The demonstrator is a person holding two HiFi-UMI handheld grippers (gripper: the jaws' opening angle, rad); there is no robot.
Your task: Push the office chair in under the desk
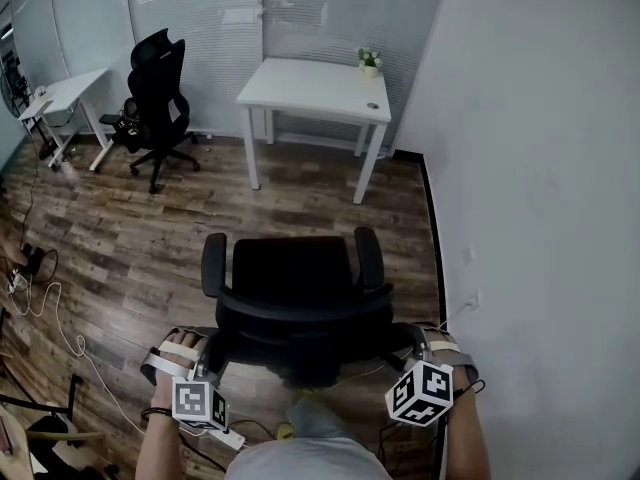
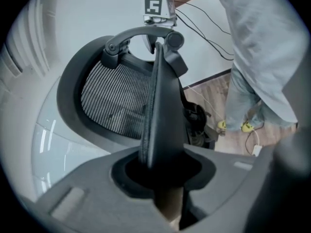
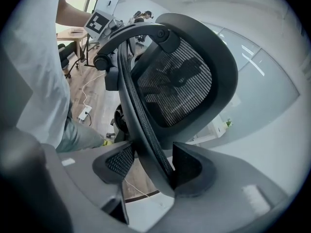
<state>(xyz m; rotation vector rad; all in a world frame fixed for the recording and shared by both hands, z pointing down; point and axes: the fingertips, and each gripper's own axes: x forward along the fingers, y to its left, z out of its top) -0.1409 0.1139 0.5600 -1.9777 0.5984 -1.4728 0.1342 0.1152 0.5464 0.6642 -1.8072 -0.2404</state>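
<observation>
Chair (image 1: 295,288) stands on the wood floor (image 1: 120,238), well apart from the white surface (image 1: 310,88) ahead, its backrest rim clenched by the left tool (image 2: 163,171) on one side and the right tool (image 3: 148,164) on the other. An uneven shove could, I judge, swivel it into a surface leg or the wall (image 1: 540,168) at right, or an armrest could catch the top's edge. Cables (image 1: 45,303) and a second chair (image 1: 155,98) lie left; a small plant (image 1: 370,61) sits on the surface's far right corner.
</observation>
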